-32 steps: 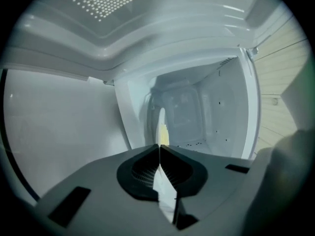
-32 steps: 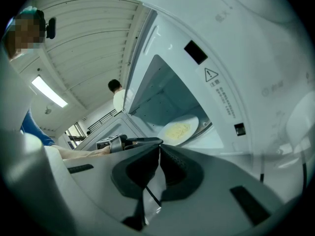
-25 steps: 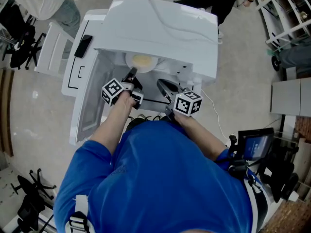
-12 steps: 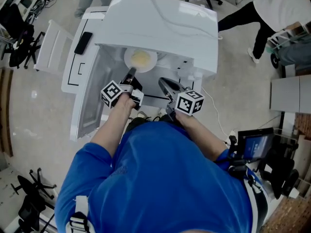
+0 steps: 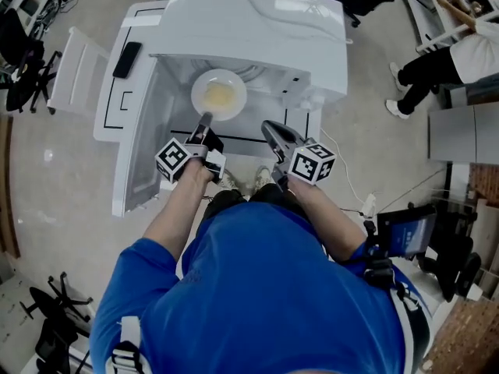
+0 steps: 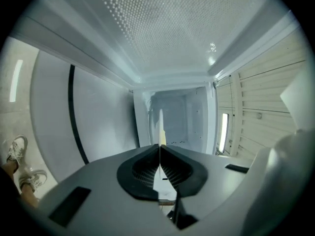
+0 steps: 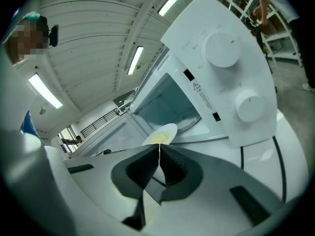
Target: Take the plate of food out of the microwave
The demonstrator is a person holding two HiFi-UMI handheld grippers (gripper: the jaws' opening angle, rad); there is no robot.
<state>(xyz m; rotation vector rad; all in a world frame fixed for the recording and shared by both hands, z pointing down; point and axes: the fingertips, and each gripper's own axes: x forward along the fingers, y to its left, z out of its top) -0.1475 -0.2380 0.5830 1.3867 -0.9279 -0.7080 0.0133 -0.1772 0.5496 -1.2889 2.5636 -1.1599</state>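
Note:
A white plate (image 5: 219, 94) of yellow food hangs level in front of the open white microwave (image 5: 257, 22). My left gripper (image 5: 205, 121) is shut on the plate's near rim. In the left gripper view the plate (image 6: 161, 124) shows edge-on as a thin white line running from the shut left gripper (image 6: 159, 149) toward the microwave's empty cavity (image 6: 174, 117). My right gripper (image 5: 270, 129) hovers to the plate's right, shut with nothing in it. In the right gripper view the plate (image 7: 160, 134) lies beyond the right gripper (image 7: 159, 150), left of the panel with two knobs (image 7: 222, 48).
The microwave door (image 5: 144, 154) stands open on the left. A black flat device (image 5: 127, 59) lies on the white surface left of the microwave. A cable (image 5: 343, 179) trails down the right side. A bystander (image 5: 437, 57) stands at the upper right.
The plate has come out from under the microwave's top toward me, held by the left gripper. The right gripper stayed beside it. The bystanders behind have moved.

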